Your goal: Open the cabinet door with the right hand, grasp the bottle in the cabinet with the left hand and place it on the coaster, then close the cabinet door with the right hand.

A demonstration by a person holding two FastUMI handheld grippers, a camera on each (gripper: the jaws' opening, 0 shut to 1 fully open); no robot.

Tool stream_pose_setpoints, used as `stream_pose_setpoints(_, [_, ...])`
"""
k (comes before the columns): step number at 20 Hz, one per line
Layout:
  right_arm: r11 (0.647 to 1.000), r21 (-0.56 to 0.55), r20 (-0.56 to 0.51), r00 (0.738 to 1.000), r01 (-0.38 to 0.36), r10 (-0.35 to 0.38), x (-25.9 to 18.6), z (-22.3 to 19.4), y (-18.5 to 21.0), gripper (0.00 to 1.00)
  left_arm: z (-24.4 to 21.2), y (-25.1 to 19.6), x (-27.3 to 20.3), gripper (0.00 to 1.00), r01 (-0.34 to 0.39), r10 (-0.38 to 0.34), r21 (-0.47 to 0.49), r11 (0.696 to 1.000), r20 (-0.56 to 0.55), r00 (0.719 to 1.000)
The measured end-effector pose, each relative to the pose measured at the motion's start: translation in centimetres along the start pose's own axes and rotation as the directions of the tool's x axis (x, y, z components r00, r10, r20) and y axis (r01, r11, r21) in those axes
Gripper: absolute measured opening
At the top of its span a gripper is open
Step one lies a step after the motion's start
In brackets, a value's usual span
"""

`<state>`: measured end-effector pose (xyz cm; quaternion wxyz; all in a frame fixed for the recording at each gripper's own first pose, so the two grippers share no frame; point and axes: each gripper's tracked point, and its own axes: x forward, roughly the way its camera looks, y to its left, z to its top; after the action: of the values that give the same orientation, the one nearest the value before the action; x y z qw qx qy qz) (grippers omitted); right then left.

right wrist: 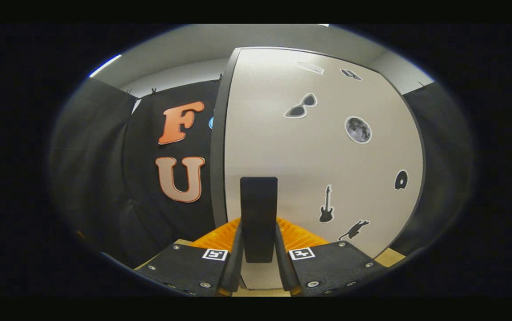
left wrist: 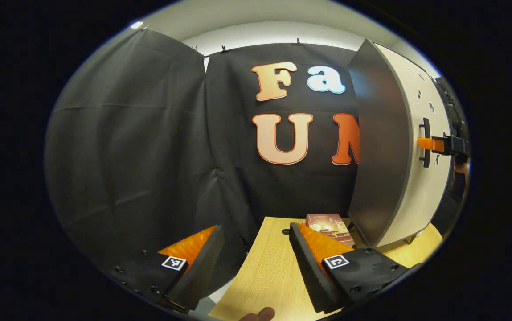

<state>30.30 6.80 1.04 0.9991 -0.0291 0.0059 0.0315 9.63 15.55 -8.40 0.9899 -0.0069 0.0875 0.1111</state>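
Note:
The white cabinet door (right wrist: 309, 160), dotted with black stickers, faces me in the right gripper view. My right gripper (right wrist: 259, 229) is shut on its black vertical handle (right wrist: 259, 200). In the left gripper view the cabinet (left wrist: 378, 147) stands at the right on the wooden table (left wrist: 269, 272); the right gripper (left wrist: 443, 145) grips the handle (left wrist: 425, 142) there. A brown square coaster (left wrist: 329, 227) lies by the cabinet's foot. My left gripper (left wrist: 256, 229) hovers open over the table's left edge, holding nothing. The bottle is hidden behind the door.
Black cloth walls close in the back and left. The table's left edge runs under my left gripper, with floor beyond it. A small dark hole (left wrist: 285, 231) marks the tabletop near the coaster. A person's fingertip (left wrist: 260, 314) shows at the bottom.

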Motion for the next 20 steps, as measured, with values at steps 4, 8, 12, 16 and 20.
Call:
stream_pose_setpoints(4, [1.000, 0.028, -0.005, 1.000, -0.003, 0.003, -1.1, -0.1, 0.0, 0.29, 0.6, -1.1, -0.8, 0.96, 0.016, -0.016, 0.006, 1.000, 0.015, 1.000])
stream_pose_setpoints(8, [0.999, 0.041, -0.012, 1.000, -0.012, 0.013, -2.2, -0.1, -0.4, 0.28, 1.1, -2.1, -2.9, 0.96, 0.026, -0.026, 0.008, 1.000, 0.025, 0.999])
stream_pose_setpoints(12, [0.997, 0.068, -0.001, 1.000, -0.023, 0.023, -4.8, 0.3, -0.7, 0.25, 1.1, -3.4, -5.3, 0.96, 0.028, -0.029, 0.016, 0.999, 0.025, 0.999])
stream_pose_setpoints(16, [0.996, 0.086, -0.004, 0.999, -0.032, 0.032, -10.0, -0.4, -3.0, 0.23, 0.8, -5.8, -8.4, 0.96, 0.045, -0.047, 0.055, 0.997, 0.020, 0.999])
stream_pose_setpoints(20, [0.993, 0.115, 0.007, 0.999, -0.036, 0.035, -15.6, -0.7, -6.4, 0.23, 1.2, -8.8, -11.8, 0.96, 0.070, -0.072, 0.079, 0.994, 0.027, 0.997])
